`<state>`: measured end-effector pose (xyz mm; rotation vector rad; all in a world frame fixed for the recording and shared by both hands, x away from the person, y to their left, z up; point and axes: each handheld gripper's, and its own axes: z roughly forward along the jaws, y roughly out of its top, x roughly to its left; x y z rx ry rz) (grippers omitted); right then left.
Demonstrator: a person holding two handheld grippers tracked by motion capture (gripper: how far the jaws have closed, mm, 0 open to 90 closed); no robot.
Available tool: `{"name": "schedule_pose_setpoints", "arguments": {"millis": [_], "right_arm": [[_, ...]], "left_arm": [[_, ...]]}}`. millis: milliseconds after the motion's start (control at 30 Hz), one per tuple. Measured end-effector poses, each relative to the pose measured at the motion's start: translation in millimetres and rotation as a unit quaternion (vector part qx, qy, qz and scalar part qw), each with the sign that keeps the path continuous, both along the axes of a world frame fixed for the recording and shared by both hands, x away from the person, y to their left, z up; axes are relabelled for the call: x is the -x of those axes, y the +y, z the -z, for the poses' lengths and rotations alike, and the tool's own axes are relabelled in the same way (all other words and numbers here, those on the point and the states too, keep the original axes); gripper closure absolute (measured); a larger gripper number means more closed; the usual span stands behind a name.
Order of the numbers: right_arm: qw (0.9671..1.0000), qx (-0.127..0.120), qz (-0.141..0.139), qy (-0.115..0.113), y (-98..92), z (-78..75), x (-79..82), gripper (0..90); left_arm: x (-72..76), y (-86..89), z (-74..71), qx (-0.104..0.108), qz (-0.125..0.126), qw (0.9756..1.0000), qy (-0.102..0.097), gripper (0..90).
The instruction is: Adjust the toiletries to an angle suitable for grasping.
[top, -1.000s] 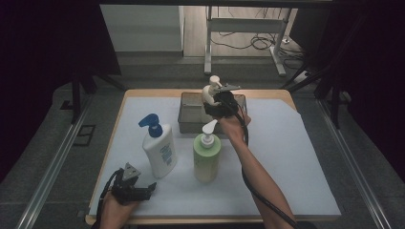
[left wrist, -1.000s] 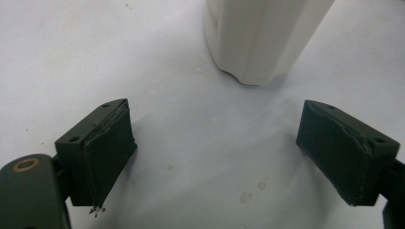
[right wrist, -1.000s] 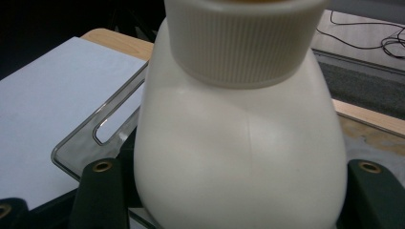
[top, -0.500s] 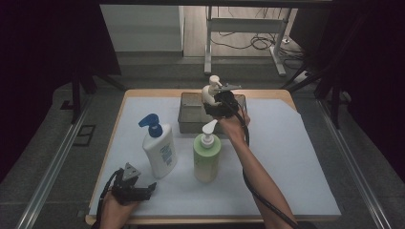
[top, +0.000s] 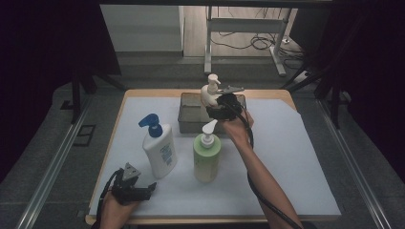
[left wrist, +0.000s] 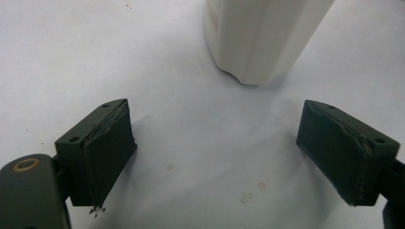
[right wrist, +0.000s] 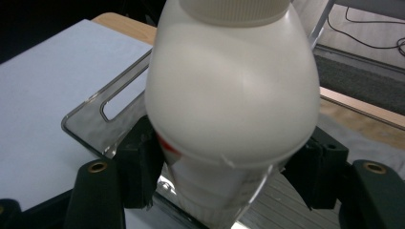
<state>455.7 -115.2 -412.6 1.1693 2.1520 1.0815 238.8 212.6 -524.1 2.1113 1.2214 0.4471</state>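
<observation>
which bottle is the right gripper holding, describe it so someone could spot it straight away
Start at the clear grey bin at the far edge of the white mat. Just above it, the right gripper is shut on a cream pump bottle. Unlike the white bottle with the blue pump and the green bottle, which stand on the mat, it is plain cream and held over the bin.

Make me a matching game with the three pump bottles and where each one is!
Things:
1. cream bottle
2. green bottle
3. white bottle with the blue pump

Places:
A. standing on the table, nearest the left gripper
B. standing in the middle of the table
C. clamped in the right gripper over the clear bin

Pairs: 1-C, 2-B, 3-A
</observation>
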Motion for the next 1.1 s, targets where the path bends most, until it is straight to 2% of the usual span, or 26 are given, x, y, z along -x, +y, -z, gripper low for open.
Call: {"name": "schedule_pose_setpoints", "arguments": {"millis": [100, 267, 633, 733, 900, 1100], "right_arm": [[0.9999, 0.009, -0.007, -0.005, -2.2, -1.3, 5.1, 34.5], [0.9999, 0.003, -0.012, -0.006, -9.0, -1.8, 12.2, 35.0], [0.9992, -0.006, -0.039, 0.007, -28.7, 0.8, 25.5, 42.7], [0.9988, -0.014, -0.043, 0.022, -34.8, 3.8, 27.4, 46.8], [0.9988, -0.018, -0.030, 0.035, -43.3, 9.5, 27.5, 55.9], [0.9993, -0.006, -0.006, 0.036, -49.0, 13.7, 23.3, 69.9]], "left_arm": [[0.0, -0.1, 0.1, 0.001, 0.000, 1.0000, 0.000, 12.1], [0.0, -0.1, 0.1, 0.001, 0.000, 1.0000, 0.000, 12.1], [0.1, -0.2, 0.1, 0.001, -0.001, 1.0000, -0.001, 12.1], [0.2, -0.2, 0.1, 0.001, -0.001, 1.0000, 0.000, 12.1], [0.2, -0.2, 0.1, 0.001, -0.001, 1.0000, 0.000, 12.1], [0.2, -0.2, 0.1, 0.001, -0.001, 1.0000, 0.000, 12.1]]}}
